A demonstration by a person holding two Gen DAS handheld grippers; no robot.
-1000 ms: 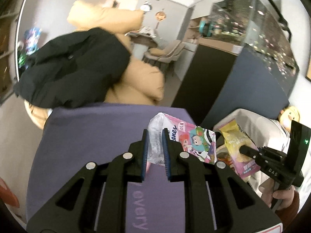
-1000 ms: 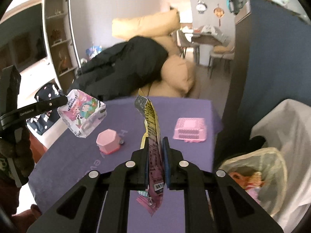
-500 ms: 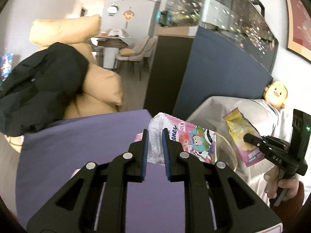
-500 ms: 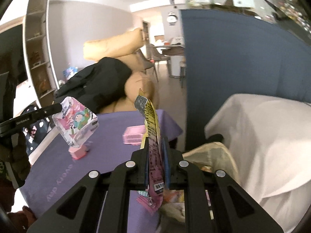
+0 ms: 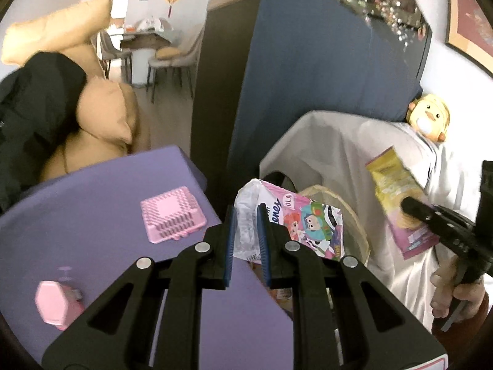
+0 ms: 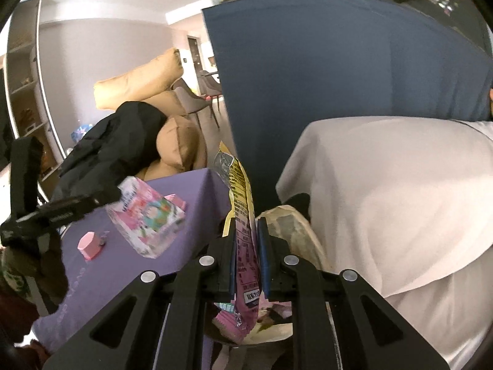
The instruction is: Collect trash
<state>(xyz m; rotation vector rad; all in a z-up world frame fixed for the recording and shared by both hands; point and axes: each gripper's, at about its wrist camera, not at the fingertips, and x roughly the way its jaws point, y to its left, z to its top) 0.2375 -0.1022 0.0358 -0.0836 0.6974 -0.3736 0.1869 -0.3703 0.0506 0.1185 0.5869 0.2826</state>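
My left gripper [image 5: 245, 215] is shut on a pink cartoon-printed tissue pack [image 5: 308, 225], held above the rim of a trash bin with a yellowish liner [image 5: 357, 225]. The pack also shows in the right wrist view [image 6: 148, 215], over the edge of the purple table [image 6: 172, 252]. My right gripper [image 6: 247, 231] is shut on a yellow and pink snack wrapper [image 6: 242, 203], held upright above the bin [image 6: 295, 231]. The wrapper also shows in the left wrist view [image 5: 397, 197], right of the bin.
A pink basket [image 5: 171, 215] and a small pink hexagonal box [image 5: 57, 305] lie on the purple table [image 5: 92, 203]. A white-draped seat [image 6: 385, 200] stands right of the bin, a dark blue panel [image 6: 323, 61] behind it. A tan sofa with a black coat [image 6: 123, 141] lies beyond the table.
Both grippers have swung to the right with their items, from over the purple table to above the trash bin. Both stay shut.
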